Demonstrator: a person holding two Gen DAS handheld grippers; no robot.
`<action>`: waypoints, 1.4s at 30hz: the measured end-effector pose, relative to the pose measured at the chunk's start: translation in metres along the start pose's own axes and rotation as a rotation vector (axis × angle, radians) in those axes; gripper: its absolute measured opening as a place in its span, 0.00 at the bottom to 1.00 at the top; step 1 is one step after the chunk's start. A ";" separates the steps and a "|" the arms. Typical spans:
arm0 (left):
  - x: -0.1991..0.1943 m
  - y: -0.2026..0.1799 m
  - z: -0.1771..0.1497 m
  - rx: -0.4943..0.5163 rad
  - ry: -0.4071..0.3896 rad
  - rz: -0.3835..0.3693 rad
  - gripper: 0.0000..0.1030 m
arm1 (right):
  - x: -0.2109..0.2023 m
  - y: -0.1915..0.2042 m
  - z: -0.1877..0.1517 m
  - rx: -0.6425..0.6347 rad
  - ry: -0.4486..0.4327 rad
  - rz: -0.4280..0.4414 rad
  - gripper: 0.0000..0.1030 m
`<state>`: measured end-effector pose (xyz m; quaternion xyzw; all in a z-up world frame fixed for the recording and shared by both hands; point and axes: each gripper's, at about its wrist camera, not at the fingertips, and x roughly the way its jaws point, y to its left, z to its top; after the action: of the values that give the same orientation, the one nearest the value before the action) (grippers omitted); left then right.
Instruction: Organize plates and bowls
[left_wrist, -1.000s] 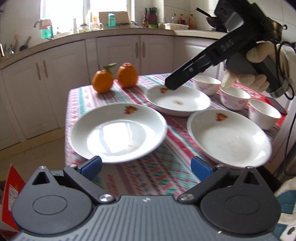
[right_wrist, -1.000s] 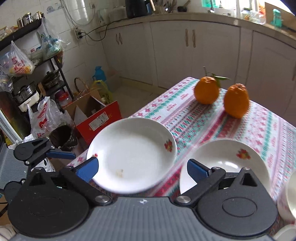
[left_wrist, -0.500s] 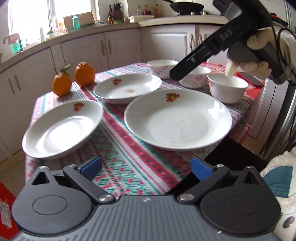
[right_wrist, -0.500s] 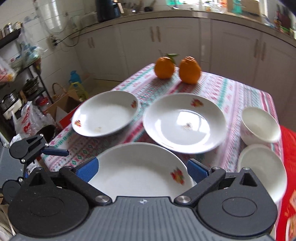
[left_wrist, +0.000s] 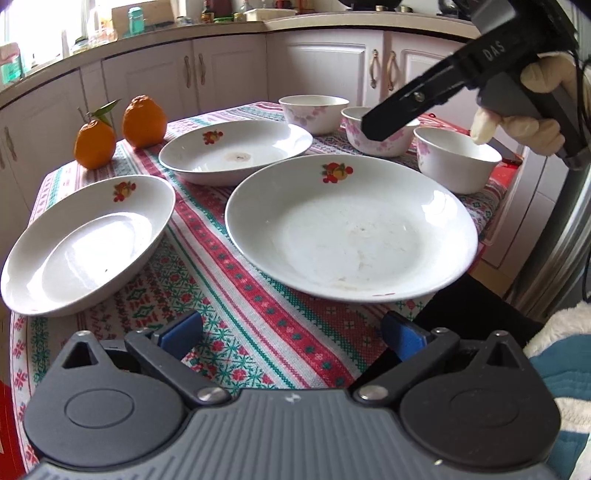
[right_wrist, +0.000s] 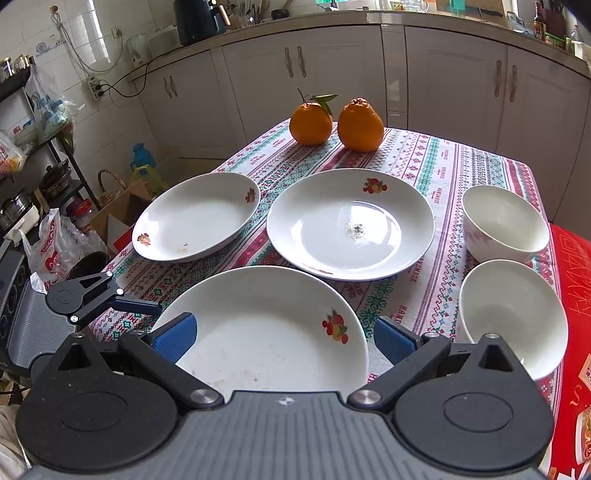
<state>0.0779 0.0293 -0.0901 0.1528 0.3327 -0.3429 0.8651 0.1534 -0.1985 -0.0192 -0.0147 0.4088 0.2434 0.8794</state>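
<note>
Status: nothing stacked yet. All three plates and all three bowls lie single on the counter (right_wrist: 480, 162), which carries a patterned cloth.

Plates:
- Near plate (left_wrist: 351, 229) sits at the near edge of the counter, its rim overhanging that edge slightly in the left wrist view. Faint marks in its well.
- Middle plate (right_wrist: 351, 223) lies toward the counter's centre, a small spot of residue at its middle.
- Left plate (right_wrist: 195, 218) sits at the left edge, tilted a little toward the camera in the left wrist view; whether its rim overhangs I cannot tell.
- The three are near each other; no rim overlaps another.

Bowls:
- Three bowls in a row along the right edge: far bowl (left_wrist: 314, 112), mid bowl (left_wrist: 380, 134), near bowl (left_wrist: 456, 162). None nested. Only two appear in the right wrist view.

Other: two oranges (right_wrist: 336, 122) at the far edge, apart from the crockery.

Grippers:
- Left gripper (left_wrist: 291, 332) has its jaws spread wide and holds nothing; it hangs low at the near edge, in front of the near plate.
- Right gripper (right_wrist: 282, 336) likewise spread wide, empty, poised above the near plate. From the left wrist view it hangs in the air over the bowls, touching none.

Judgement: task at its start. Left to do: gather the three plates into one pile, nest the three bowls. The near plate looks the likely first pick.
</note>
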 end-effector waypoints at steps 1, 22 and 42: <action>0.000 -0.001 0.000 0.010 0.006 -0.002 1.00 | 0.001 0.000 0.001 -0.001 0.002 0.001 1.00; 0.001 -0.014 0.009 0.099 0.006 -0.135 0.99 | 0.029 -0.018 -0.002 0.032 0.145 0.022 1.00; 0.009 -0.008 0.014 0.045 -0.027 -0.159 0.98 | 0.054 -0.030 0.008 0.054 0.257 0.067 0.80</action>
<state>0.0837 0.0124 -0.0865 0.1407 0.3241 -0.4202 0.8358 0.2021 -0.2009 -0.0586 -0.0081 0.5248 0.2576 0.8113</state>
